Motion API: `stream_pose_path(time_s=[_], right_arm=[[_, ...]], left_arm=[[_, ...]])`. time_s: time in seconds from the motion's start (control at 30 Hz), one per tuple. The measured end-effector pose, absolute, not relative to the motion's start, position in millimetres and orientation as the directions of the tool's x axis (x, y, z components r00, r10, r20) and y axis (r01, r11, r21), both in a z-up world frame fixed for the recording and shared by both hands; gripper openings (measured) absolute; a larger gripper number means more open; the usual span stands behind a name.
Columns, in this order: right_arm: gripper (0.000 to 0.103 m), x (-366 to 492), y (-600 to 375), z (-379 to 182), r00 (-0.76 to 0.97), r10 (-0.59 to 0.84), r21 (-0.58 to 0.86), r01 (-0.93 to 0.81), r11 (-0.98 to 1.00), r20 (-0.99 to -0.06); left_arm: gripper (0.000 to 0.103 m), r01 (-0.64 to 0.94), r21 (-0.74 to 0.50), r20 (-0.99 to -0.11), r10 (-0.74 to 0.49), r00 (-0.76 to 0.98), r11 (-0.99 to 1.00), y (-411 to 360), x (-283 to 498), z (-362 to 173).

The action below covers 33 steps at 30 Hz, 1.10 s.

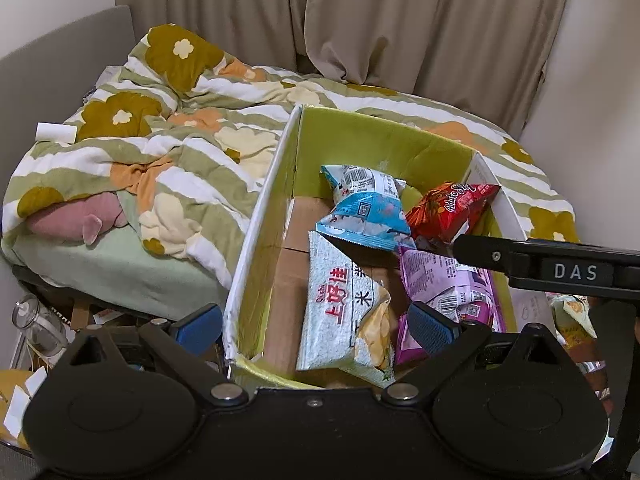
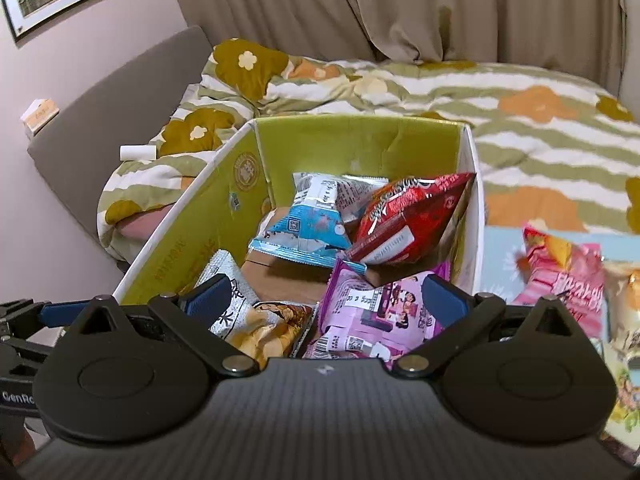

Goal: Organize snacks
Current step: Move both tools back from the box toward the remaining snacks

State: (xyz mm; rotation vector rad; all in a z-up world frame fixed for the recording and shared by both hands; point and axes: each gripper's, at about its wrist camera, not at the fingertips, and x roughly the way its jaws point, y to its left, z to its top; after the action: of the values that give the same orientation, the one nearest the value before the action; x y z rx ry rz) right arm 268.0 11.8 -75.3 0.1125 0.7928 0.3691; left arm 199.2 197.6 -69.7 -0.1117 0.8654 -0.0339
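A cardboard box [image 1: 260,216] with a green inside stands on the bed. It holds a blue bag [image 1: 360,212], a red bag [image 1: 452,208], a white rice-cracker bag [image 1: 344,312] and a purple bag [image 1: 448,280]. My left gripper [image 1: 316,324] is open at the box's near left corner, one pad outside the wall and one inside. My right gripper [image 2: 328,300] is open wide over the purple bag [image 2: 372,312], its pads clear of it. The red bag [image 2: 404,220] and blue bag [image 2: 312,224] lie further back in the box [image 2: 192,224].
A flowered quilt [image 1: 152,152] covers the bed around the box. More snack bags, one pink [image 2: 568,288], lie outside the box on the right. A black finger of the right gripper [image 1: 560,268] reaches over the box's right wall. Curtains hang behind.
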Motion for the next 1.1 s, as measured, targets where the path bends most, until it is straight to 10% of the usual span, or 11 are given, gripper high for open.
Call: stream_pose_path(time_s=[1.1], right_arm=[[0.103, 172.0, -100.2, 17.4, 0.799, 0.195, 0.173, -0.116, 0.978, -0.569]], left_arm=[[0.101, 0.208, -0.092, -0.607, -0.221, 0.763, 0.974, 108.3, 166.6, 5.9]])
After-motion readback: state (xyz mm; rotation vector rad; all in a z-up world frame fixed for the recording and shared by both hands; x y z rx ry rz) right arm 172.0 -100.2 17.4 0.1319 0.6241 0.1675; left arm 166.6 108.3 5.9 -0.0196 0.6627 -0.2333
